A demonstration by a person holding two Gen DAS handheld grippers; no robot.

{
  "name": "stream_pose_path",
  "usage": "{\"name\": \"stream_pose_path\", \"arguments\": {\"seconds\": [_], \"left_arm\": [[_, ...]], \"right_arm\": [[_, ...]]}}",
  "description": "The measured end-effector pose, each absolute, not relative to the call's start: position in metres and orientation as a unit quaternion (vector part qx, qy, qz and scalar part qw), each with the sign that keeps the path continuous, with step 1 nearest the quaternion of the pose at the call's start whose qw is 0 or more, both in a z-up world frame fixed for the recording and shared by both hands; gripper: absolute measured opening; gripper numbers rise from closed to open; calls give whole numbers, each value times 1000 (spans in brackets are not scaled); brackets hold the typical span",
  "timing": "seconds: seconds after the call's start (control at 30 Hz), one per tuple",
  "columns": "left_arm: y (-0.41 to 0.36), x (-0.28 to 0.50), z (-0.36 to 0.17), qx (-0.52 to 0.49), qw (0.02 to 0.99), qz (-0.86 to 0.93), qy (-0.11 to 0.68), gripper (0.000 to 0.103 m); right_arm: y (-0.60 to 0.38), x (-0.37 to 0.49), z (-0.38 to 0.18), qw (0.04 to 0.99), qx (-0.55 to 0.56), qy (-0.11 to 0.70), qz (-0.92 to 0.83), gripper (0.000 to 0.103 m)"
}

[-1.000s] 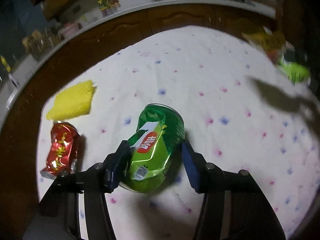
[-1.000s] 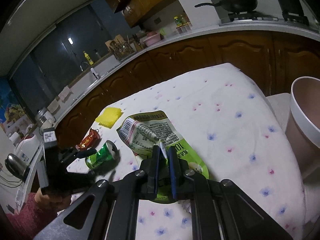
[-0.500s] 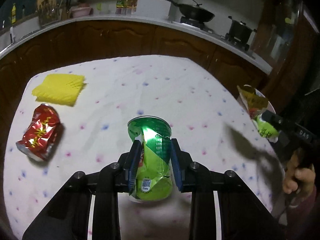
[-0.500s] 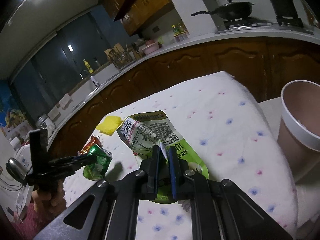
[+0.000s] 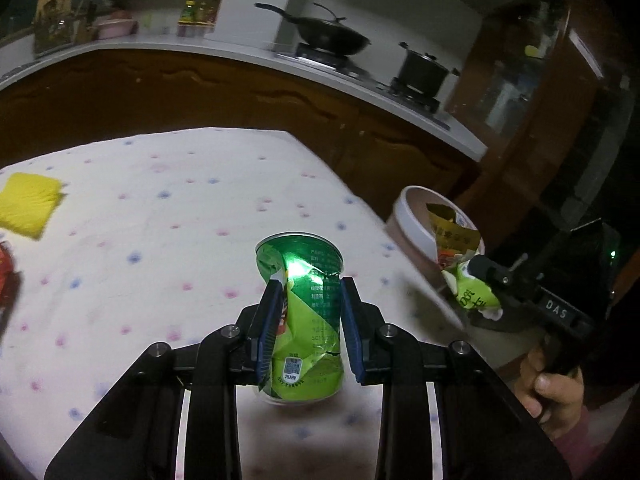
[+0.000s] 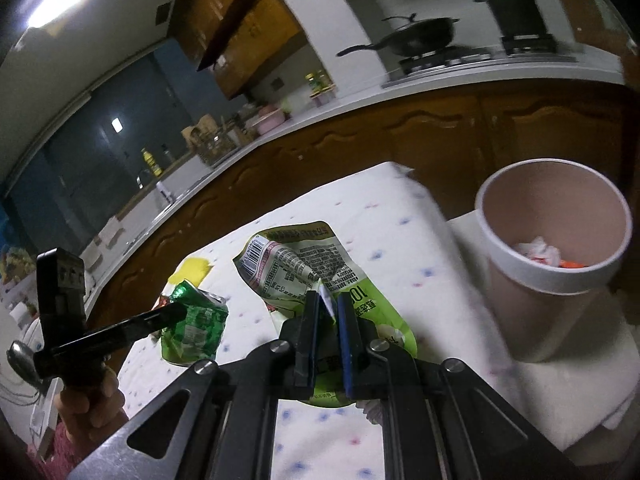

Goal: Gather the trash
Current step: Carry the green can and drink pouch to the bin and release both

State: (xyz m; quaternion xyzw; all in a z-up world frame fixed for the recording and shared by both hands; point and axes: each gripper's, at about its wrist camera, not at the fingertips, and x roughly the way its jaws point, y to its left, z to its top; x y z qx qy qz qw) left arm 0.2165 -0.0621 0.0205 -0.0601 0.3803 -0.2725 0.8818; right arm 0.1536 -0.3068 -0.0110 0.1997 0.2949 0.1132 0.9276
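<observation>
Left tool [image 5: 308, 320]: clamped on dented green can [image 5: 306, 320].
Right tool [image 6: 328, 332]: pinching green wrapper [image 6: 316, 264], lower part hidden.
Bin [image 6: 520, 272]: contents half hidden.

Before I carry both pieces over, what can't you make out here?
- Red can: cut by the left wrist view's edge.
- Bin contents: right wrist view, mostly hidden behind its rim.
- Green wrapper lower end: right wrist view, hidden behind the right gripper.
- Green can label: too small.
</observation>
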Motion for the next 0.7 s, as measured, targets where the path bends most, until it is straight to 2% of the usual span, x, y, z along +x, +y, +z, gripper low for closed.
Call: {"name": "stream_pose_path", "arguments": {"seconds": [0.7], "left_arm": [[-206,239,50,-36,859,-356,365,27]], "right_arm": [[-423,135,-4,936,241,257,15,9]]}}
